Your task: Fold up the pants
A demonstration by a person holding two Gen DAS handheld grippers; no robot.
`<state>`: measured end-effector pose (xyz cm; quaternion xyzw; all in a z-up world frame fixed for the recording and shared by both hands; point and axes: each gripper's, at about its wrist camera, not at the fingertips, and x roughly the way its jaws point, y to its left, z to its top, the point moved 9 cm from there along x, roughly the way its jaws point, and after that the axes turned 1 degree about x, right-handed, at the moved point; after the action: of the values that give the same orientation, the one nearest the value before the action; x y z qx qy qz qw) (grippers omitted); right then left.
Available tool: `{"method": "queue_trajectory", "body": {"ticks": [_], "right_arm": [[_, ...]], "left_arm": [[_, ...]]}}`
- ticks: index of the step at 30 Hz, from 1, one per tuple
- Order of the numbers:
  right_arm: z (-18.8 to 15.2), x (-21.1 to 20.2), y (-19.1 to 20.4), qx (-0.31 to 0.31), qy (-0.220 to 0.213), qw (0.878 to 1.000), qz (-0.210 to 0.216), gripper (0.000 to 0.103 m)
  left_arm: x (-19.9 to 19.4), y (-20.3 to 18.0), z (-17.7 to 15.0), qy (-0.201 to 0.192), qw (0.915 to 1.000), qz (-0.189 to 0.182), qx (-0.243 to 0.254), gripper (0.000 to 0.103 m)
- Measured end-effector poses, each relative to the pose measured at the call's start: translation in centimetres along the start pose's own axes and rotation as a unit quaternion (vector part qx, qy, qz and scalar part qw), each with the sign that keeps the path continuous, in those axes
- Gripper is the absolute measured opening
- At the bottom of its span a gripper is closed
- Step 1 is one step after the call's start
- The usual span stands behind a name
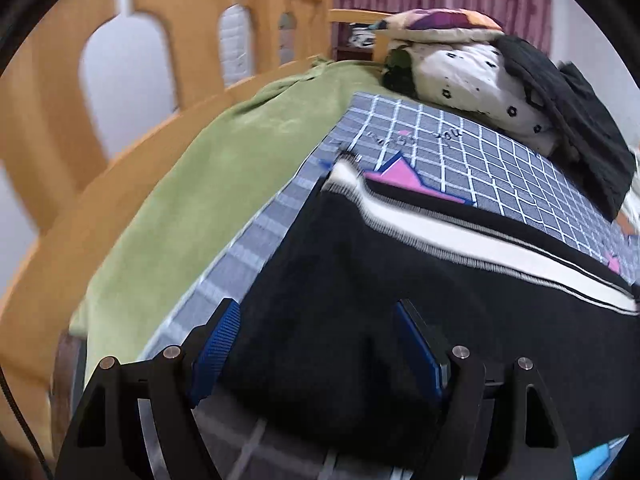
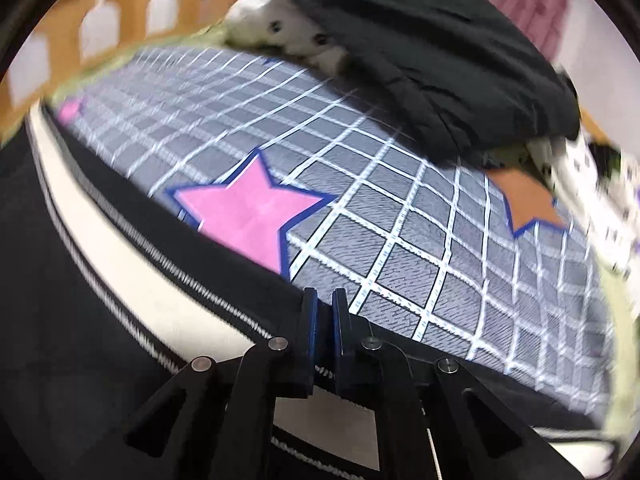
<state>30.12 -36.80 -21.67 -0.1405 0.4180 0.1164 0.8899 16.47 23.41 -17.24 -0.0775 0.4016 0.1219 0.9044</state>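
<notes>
Left gripper (image 1: 316,344) jaws wide, empty, over black pants (image 1: 360,280) at 6 o'clock. Right gripper (image 2: 325,316) pinched nearly closed at the pants' edge; cloth between the pads can't be confirmed. Pants lie flat on checked sheet (image 2: 400,208), dark clothes pile (image 2: 420,48) at 12. Looks like a fold being set up; next, left needs a grip.

Wooden-railed bed (image 1: 132,168), green blanket (image 1: 180,200), grey checked star sheet (image 2: 400,216), black white-striped pants (image 1: 360,280), dark clothes pile (image 2: 420,48)
</notes>
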Motion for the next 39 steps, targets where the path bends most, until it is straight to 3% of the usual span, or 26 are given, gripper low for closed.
{"method": "queue_trajectory", "body": {"ticks": [5, 8, 10, 11, 14, 18, 21, 23, 24, 26, 28, 30, 32, 35, 37, 39], "right_arm": [[-0.3, -2.0, 0.3, 0.038, -0.018, 0.998, -0.045, 0.019], [-0.7, -5.0, 0.0, 0.100, -0.032, 0.992, -0.063, 0.030], [-1.3, -7.1, -0.1, 0.133, -0.045, 0.988, -0.069, 0.047], [-1.7, -8.0, 0.2, 0.143, -0.049, 0.986, -0.069, 0.050], [-3.7, -10.8, 2.0, 0.169, -0.047, 0.983, -0.059, 0.052], [-7.8, -14.4, 5.1, 0.174, -0.033, 0.982, -0.061, 0.052], [-11.3, -16.9, 6.2, 0.199, -0.030, 0.975, -0.090, 0.052], [-13.8, -17.9, 6.6, 0.242, -0.019, 0.966, -0.084, 0.052], [-14.6, -18.0, 6.7, 0.257, -0.013, 0.963, -0.078, 0.052], [-16.1, -18.1, 6.6, 0.287, -0.007, 0.955, -0.080, 0.052], [-16.9, -18.2, 6.8, 0.310, -0.012, 0.948, -0.076, 0.052], [-16.8, -18.2, 7.0, 0.325, -0.022, 0.943, -0.068, 0.052], [-16.3, -18.5, 7.2, 0.324, -0.032, 0.944, -0.060, 0.052], [-15.3, -19.3, 7.2, 0.304, -0.046, 0.949, -0.066, 0.052], [-14.9, -20.2, 6.8, 0.280, -0.055, 0.955, -0.083, 0.052], [-14.8, -21.1, 6.1, 0.261, -0.064, 0.958, -0.099, 0.052]], "left_arm": [[-2.7, 1.3, -3.0, -0.011, 0.9995, -0.012, -0.028, 0.077], [-3.2, 1.8, -4.7, 0.000, 0.9946, -0.072, -0.075, 0.077], [-2.2, 1.5, -5.4, 0.022, 0.9885, -0.111, -0.100, 0.077], [-1.6, 1.4, -5.5, 0.028, 0.9861, -0.122, -0.110, 0.077], [0.5, 1.4, -4.5, 0.028, 0.9795, -0.137, -0.145, 0.077], [2.9, 2.7, -3.1, 0.023, 0.9632, -0.162, -0.213, 0.075], [3.6, 3.1, -2.1, 0.027, 0.9607, -0.161, -0.225, 0.067], [4.0, 3.3, -1.8, 0.043, 0.9702, -0.127, -0.202, 0.026], [4.0, 3.2, -1.6, 0.047, 0.9761, -0.104, -0.185, 0.023], [2.9, 2.6, -0.5, 0.034, 0.9816, -0.098, -0.160, 0.014], [1.0, 1.2, 1.3, 0.007, 0.9928, -0.061, -0.103, 0.014], [-1.3, -1.1, 3.2, -0.028, 0.9983, -0.026, -0.043, 0.014], [-4.0, -4.5, 5.0, -0.066, 0.9977, -0.004, 0.014, 0.014], [-8.6, -12.7, 6.5, -0.132, 0.9845, 0.013, 0.115, 0.013], [-10.7, -17.7, 6.5, -0.158, 0.9756, -0.001, 0.152, 0.013], [-12.5, -23.8, 5.0, -0.163, 0.9687, -0.042, 0.182, 0.012]]}}
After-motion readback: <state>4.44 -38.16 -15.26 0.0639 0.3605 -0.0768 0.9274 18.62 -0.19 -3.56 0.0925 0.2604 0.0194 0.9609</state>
